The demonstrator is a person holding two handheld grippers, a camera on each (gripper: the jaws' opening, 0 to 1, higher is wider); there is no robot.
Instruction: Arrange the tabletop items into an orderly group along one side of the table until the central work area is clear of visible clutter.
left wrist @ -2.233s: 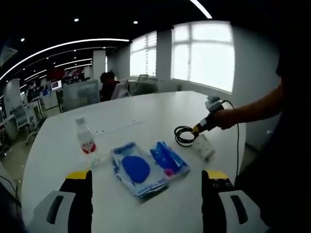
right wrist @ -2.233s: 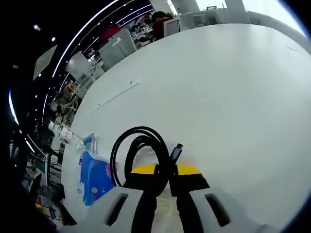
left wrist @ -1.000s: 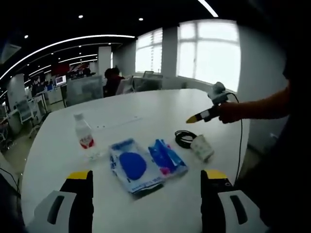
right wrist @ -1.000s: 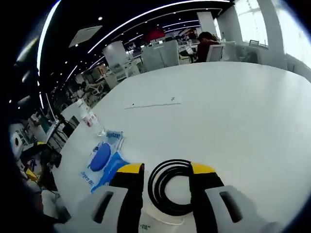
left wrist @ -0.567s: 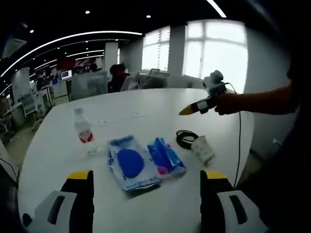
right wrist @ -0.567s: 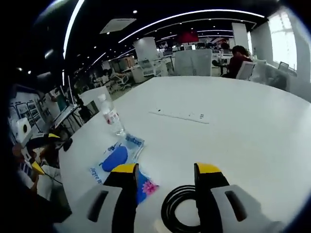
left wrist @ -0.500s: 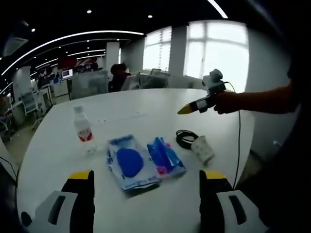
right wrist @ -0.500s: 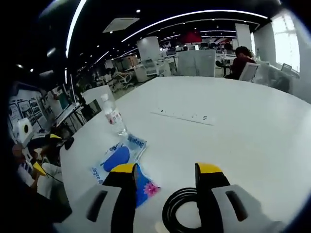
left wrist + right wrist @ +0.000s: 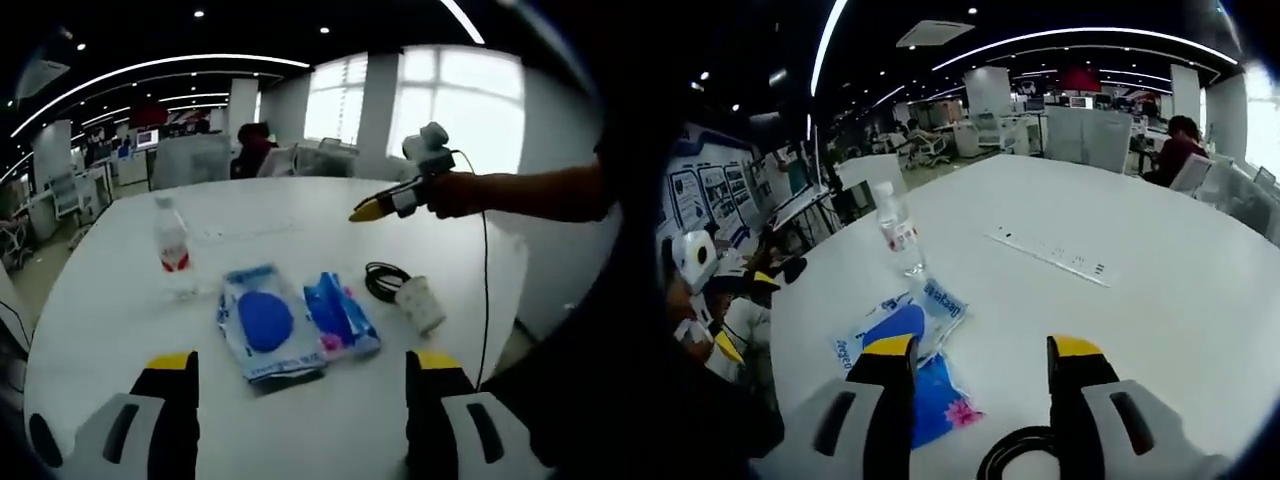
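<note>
Left gripper [image 9: 297, 375]: the jaws are spread wide apart and nothing is held between them; it is held above the near edge of the white table [image 9: 120, 300]. Beyond the jaws, two flat packets are seen lying side by side on the tabletop, touching or nearly so: a white packet with a blue round print [image 9: 263, 325] and, to its right, a blue packet with pink print [image 9: 340, 316]. Further right a coiled black cable [image 9: 383, 281] is seen, with a small white cup-like object [image 9: 421, 304] lying on its side against it. A clear water bottle with a red label [image 9: 171, 247] stands upright to the left of the packets, well apart from them.

Right gripper [image 9: 985, 365]: the jaws are likewise released and parted, with nothing gripped. In the left gripper view this gripper [image 9: 375, 208] is seen held in a person's hand [image 9: 455, 194], raised above the table beyond the cable. In the right gripper view part of the black cable [image 9: 1025, 452] is seen on the table just under the jaws. The blue packet [image 9: 936, 398] and the white packet [image 9: 902, 325] lie to the left, and the bottle [image 9: 898, 232] stands upright beyond them. A long narrow strip [image 9: 1050, 254] is set flush in the tabletop further off.
</note>
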